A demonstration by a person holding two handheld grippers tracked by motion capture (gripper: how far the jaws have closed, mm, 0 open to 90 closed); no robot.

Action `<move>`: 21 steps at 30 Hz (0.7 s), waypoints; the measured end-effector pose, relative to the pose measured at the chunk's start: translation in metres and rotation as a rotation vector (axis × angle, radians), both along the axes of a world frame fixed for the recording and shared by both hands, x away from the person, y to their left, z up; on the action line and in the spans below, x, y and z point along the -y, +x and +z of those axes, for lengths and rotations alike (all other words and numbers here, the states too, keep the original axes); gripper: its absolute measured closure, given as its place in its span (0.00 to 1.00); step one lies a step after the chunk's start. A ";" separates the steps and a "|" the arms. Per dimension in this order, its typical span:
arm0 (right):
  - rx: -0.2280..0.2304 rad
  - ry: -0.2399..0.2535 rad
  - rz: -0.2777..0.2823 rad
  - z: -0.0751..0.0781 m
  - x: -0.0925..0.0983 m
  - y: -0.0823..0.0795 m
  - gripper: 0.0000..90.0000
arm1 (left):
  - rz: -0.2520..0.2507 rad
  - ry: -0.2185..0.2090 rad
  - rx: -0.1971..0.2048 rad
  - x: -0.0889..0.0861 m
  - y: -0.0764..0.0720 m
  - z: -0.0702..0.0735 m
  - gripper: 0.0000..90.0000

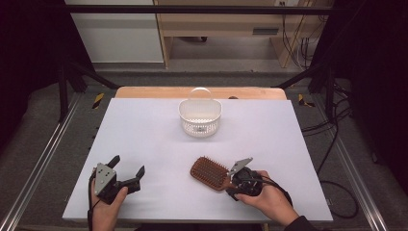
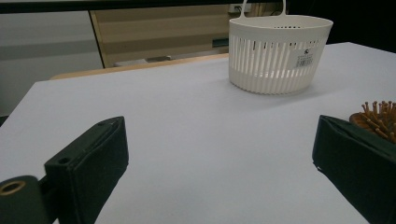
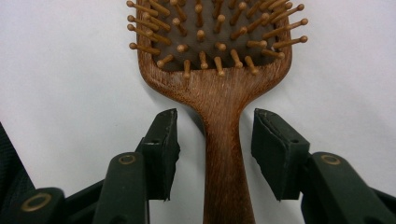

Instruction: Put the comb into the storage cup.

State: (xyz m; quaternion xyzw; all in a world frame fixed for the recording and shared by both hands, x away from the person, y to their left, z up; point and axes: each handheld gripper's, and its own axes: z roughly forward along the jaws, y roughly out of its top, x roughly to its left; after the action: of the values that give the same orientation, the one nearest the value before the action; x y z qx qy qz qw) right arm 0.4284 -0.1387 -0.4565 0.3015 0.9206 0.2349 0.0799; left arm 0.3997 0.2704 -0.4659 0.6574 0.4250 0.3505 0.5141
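Hairbrush: brown wooden paddle hairbrush [image 1: 210, 173], bristles up, near right on my white table [image 1: 144, 144].
Right gripper [image 3: 215, 144]: jaws spread, straddling the handle, gaps both sides.
Left gripper [image 1: 129, 172]: jaws spread, empty.
Far centre: white slotted plastic basket [image 2: 279, 53], barcode label showing.
Room: wooden shelving behind.

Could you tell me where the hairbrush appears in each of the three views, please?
High view: the brush lies bristles up at lower centre, its handle toward the right gripper.
Left gripper view: its bristles peek in at the right edge, behind one finger.
Right gripper view: it fills the centre, handle between the open fingers, untouched.
Shared landmark: the white table.
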 end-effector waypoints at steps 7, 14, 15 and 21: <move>-0.011 -0.013 0.007 -0.001 0.000 0.002 0.63 | 0.000 0.001 0.000 0.000 0.000 0.000 0.04; -0.016 -0.023 0.019 0.000 -0.002 0.003 0.66 | 0.000 0.003 0.000 0.000 0.000 0.000 0.04; -0.017 -0.025 0.019 0.000 -0.002 0.003 0.67 | 0.000 0.002 0.000 0.000 0.000 0.000 0.04; -0.029 -0.050 0.017 0.001 -0.003 0.004 0.73 | -0.004 0.006 -0.003 0.001 0.000 0.000 0.04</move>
State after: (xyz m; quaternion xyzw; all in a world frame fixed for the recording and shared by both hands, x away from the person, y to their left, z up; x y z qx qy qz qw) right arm 0.4328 -0.1352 -0.4558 0.2947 0.9298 0.2081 0.0722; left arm 0.3997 0.2693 -0.4660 0.6604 0.4233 0.3497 0.5123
